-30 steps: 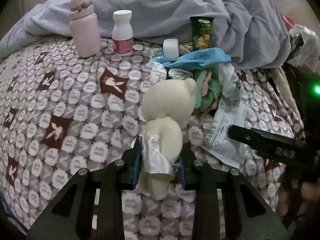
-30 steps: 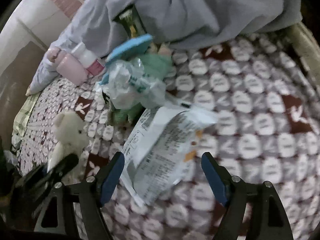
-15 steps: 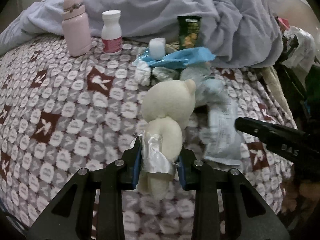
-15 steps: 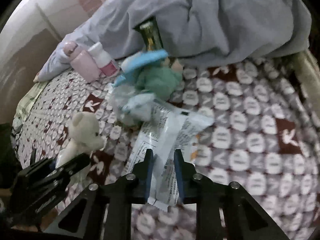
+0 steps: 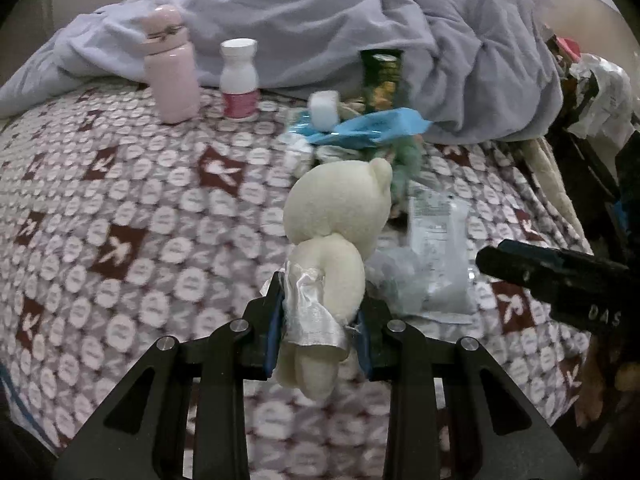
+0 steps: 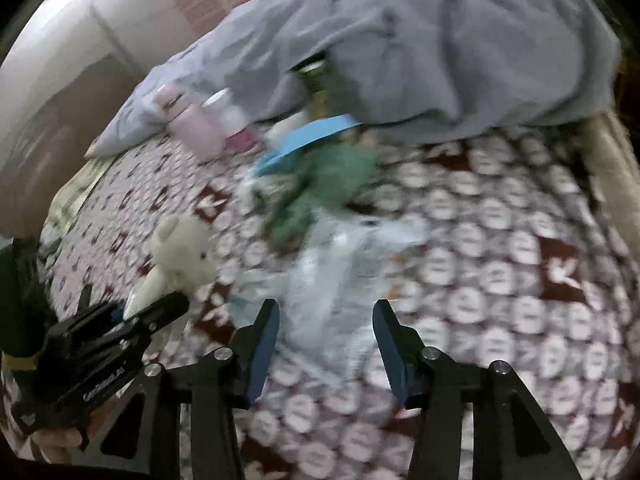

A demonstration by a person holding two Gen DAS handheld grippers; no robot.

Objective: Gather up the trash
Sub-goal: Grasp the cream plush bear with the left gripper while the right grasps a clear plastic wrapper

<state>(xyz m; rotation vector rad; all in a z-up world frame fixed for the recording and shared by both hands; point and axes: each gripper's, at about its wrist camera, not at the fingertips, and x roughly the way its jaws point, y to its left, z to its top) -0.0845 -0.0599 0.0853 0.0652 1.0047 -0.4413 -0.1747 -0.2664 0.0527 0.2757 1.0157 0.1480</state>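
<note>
My left gripper (image 5: 318,320) is shut on a cream teddy bear (image 5: 336,224) with a silver skirt, held above the patterned bed cover. My right gripper (image 6: 326,332) is open, with a clear printed plastic wrapper (image 6: 336,276) lying on the cover between and ahead of its fingers. The wrapper (image 5: 438,240) also shows in the left wrist view, right of the bear. Behind it is a trash pile: a blue wrapper (image 5: 372,128), crumpled plastic and a green cloth (image 6: 328,176). The bear (image 6: 180,256) and left gripper appear at the lower left of the right wrist view.
A pink flask (image 5: 170,68), a white pill bottle (image 5: 239,80), a small white cup (image 5: 323,110) and a dark green snack bag (image 5: 380,76) stand at the back by a grey duvet (image 5: 360,20). The bed edge and clutter lie at right (image 5: 592,92).
My right gripper closed on the wrapper half a second ago and now stands open again, drawn back, with the wrapper dragged nearer. The left gripper keeps holding the bear.
</note>
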